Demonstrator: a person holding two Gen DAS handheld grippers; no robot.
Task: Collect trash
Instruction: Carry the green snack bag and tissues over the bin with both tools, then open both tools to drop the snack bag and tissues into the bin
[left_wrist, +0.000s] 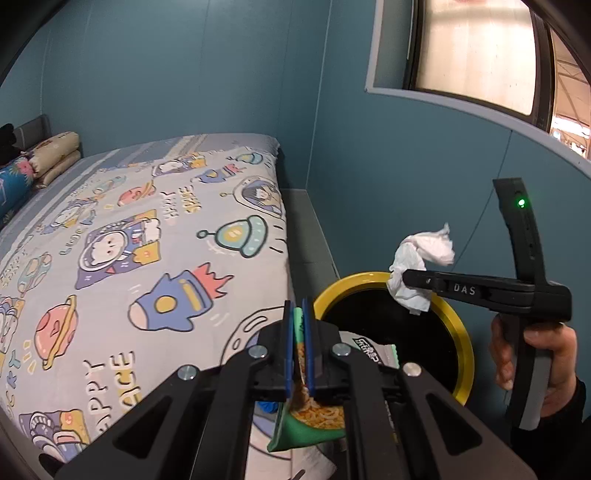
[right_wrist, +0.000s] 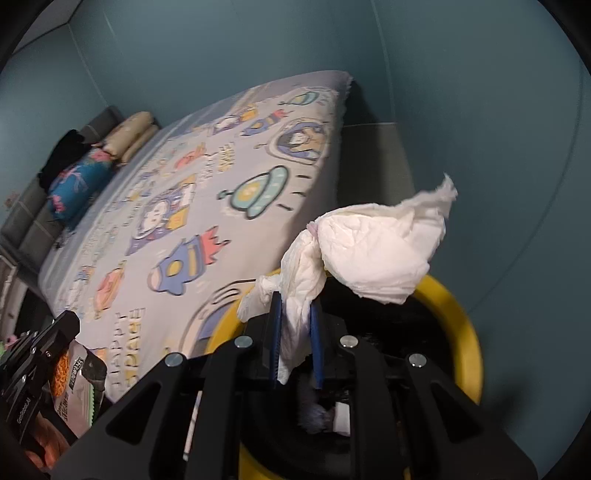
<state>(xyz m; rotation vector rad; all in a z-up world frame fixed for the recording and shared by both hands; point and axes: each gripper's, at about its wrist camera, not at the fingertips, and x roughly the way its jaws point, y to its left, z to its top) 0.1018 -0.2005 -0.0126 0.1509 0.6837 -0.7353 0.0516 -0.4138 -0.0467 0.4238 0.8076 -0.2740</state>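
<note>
Pinching a green snack packet (left_wrist: 308, 413) flat between pressed-together left tongs (left_wrist: 300, 314), beside the bed (left_wrist: 147, 229) edge. Clamping crumpled white tissue (right_wrist: 369, 251) in near-closed right tongs (right_wrist: 295, 310) over the yellow-rimmed bin (right_wrist: 469, 332) (dark inside). Reading "DAS" on the right tongs' finger, "SPACE" on the cartoon bedsheet; packet lettering too small to read.

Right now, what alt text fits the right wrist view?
The right gripper clamps a crumpled white tissue above a yellow-rimmed black bin, beside a bed with a cartoon space-print sheet. The left gripper holds a snack packet.
</note>
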